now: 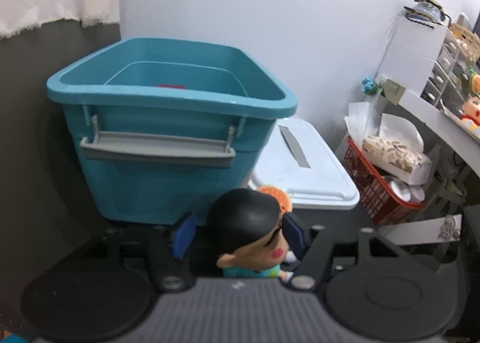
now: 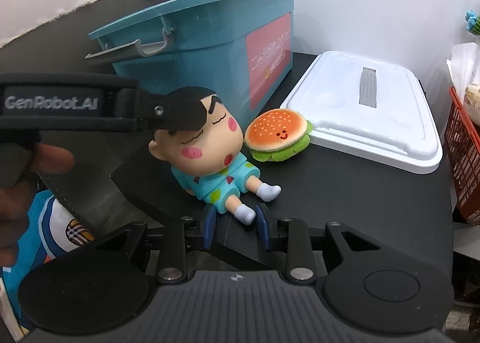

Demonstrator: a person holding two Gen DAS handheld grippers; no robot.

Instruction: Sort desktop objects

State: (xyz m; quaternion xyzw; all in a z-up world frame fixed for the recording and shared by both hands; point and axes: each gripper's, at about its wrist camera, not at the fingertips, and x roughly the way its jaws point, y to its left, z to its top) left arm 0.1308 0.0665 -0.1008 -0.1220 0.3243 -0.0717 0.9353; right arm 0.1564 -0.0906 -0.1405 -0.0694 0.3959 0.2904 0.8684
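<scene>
A cartoon boy doll [image 2: 207, 145] in blue pyjamas lies on its back on the black table [image 2: 345, 193], in front of the open teal bin [image 2: 195, 31]. My right gripper [image 2: 236, 227] is shut on the doll's near leg, with the white-socked foot [image 2: 246, 213] between the blue pads. My left gripper [image 1: 240, 233] stands open around the doll's black-haired head [image 1: 246, 217], with a gap beside the left pad [image 1: 183, 235]. From the right wrist view, one left finger [image 2: 168, 115] lies over the hair. A burger plush [image 2: 277, 134] rests beside the doll's head.
The bin's white lid [image 2: 366, 112] lies flat on the table to the right of the bin. Something red [image 1: 169, 85] shows inside the teal bin [image 1: 168, 97]. A red basket [image 1: 375, 190] with paper and bags stands at the right. A hand [image 2: 51, 160] holds the left gripper.
</scene>
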